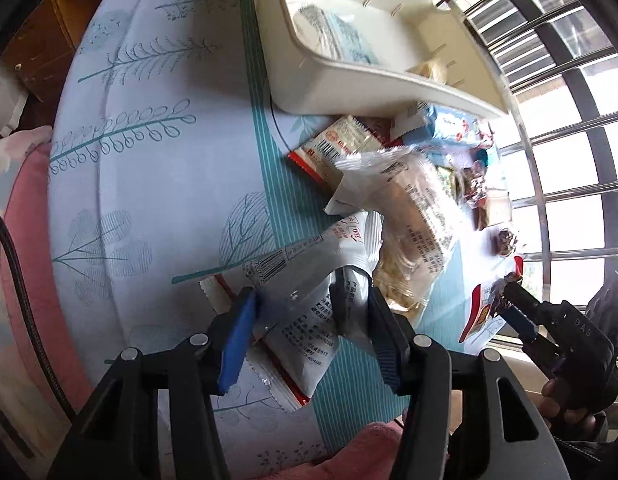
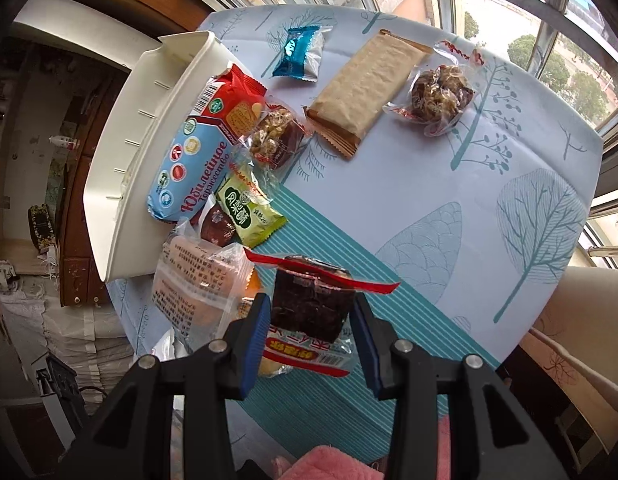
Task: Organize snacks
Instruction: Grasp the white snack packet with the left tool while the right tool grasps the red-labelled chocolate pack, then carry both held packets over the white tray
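Note:
My left gripper [image 1: 309,300] is shut on a white snack packet [image 1: 305,280] with printed text and a barcode, crumpled between its blue pads above the table. My right gripper [image 2: 309,312] is shut on a dark brown cake in a clear wrapper with a red edge [image 2: 313,300]; it also shows at the right of the left wrist view [image 1: 509,304]. The white bin [image 1: 349,60] stands at the table's far side with a blue-white packet inside; it shows in the right wrist view [image 2: 149,128] at the left.
Loose snacks lie beside the bin: a blue biscuit roll [image 2: 189,168], a green packet [image 2: 249,208], a clear bread bag [image 1: 409,216], a tan wafer bar [image 2: 365,84], a blue packet [image 2: 301,52], a nut cake [image 2: 441,96]. Window bars [image 1: 569,120] border the table.

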Demonstrator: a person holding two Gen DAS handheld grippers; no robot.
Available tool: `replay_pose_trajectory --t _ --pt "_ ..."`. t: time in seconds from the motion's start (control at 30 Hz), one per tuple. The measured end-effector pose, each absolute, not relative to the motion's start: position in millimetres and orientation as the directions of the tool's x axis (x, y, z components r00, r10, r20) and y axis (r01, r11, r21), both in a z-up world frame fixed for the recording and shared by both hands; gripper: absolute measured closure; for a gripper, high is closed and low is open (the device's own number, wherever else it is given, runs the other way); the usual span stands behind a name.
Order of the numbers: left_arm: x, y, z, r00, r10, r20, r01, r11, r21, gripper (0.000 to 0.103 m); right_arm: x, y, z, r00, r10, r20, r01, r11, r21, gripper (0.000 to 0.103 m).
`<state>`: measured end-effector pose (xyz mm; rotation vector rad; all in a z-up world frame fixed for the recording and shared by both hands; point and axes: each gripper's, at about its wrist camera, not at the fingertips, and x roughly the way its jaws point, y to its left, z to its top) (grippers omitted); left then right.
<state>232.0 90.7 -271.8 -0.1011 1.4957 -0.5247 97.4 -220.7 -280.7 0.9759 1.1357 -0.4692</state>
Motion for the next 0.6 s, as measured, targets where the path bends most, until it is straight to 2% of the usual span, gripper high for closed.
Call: replay_pose_trajectory --t 0.3,0.6 --pt "226.2 112.9 -211.9 0.170 -0.568 -0.805 0.295 0.809 -0.509 0.051 90.8 -208.1 -222.2 0.501 0.092 -0.861 0.629 0.645 0.435 0.062" --pt "234.5 122.5 -161.2 0.305 -0.600 -0.740 0.342 0.794 -0.503 0.051 118.7 -193.7 -180.6 0.605 0.043 -0.795 0.488 0.769 0.413 0.062"
